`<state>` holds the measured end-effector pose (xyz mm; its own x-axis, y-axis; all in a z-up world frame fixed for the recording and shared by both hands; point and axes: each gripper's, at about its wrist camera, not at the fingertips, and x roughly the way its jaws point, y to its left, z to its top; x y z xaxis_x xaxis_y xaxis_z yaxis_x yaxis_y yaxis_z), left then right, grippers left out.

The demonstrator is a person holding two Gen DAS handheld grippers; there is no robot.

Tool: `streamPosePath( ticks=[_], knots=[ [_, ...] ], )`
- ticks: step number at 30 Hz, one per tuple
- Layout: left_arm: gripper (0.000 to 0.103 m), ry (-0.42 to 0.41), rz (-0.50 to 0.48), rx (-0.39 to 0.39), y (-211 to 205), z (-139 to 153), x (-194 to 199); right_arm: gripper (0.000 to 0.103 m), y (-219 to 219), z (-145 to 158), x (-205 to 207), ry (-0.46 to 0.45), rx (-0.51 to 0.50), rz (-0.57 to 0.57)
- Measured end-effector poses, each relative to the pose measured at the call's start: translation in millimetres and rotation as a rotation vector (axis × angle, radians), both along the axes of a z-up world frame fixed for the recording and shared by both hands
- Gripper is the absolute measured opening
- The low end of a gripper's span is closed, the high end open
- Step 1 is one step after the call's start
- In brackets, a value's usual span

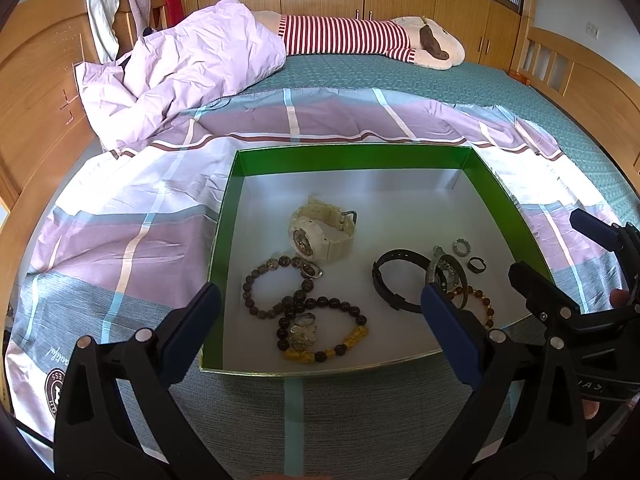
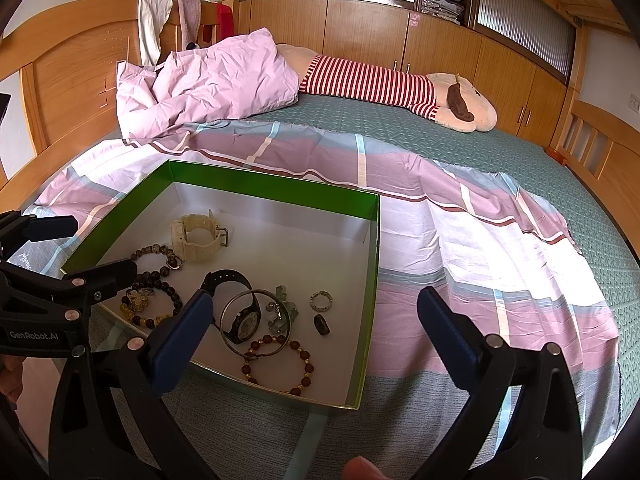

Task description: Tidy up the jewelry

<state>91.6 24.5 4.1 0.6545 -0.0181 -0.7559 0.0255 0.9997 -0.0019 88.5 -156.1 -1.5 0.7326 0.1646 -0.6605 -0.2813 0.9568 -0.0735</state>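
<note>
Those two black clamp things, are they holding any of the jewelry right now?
No. The left gripper and the right gripper are both open and empty; every piece of jewelry lies loose in the green box.

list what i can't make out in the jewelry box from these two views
- Black watch: in the left wrist view its face is hidden behind the metal bangle and the left hand-held gripper finger.
- Dark ring: too small in both views to tell any detail.
- Green box: near left edge in the right wrist view covered by the left hand-held gripper.
</note>
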Motion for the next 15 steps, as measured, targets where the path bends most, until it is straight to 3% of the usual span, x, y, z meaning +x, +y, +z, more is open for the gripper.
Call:
streamPosePath(
  ticks=[15],
  knots=[
    [0.099,0.006,-0.009,0.029,-1.4,-2.2,0.5,0.100,1.1,-1.4,-1.0,0.000,0.002,0.011]
  ],
)
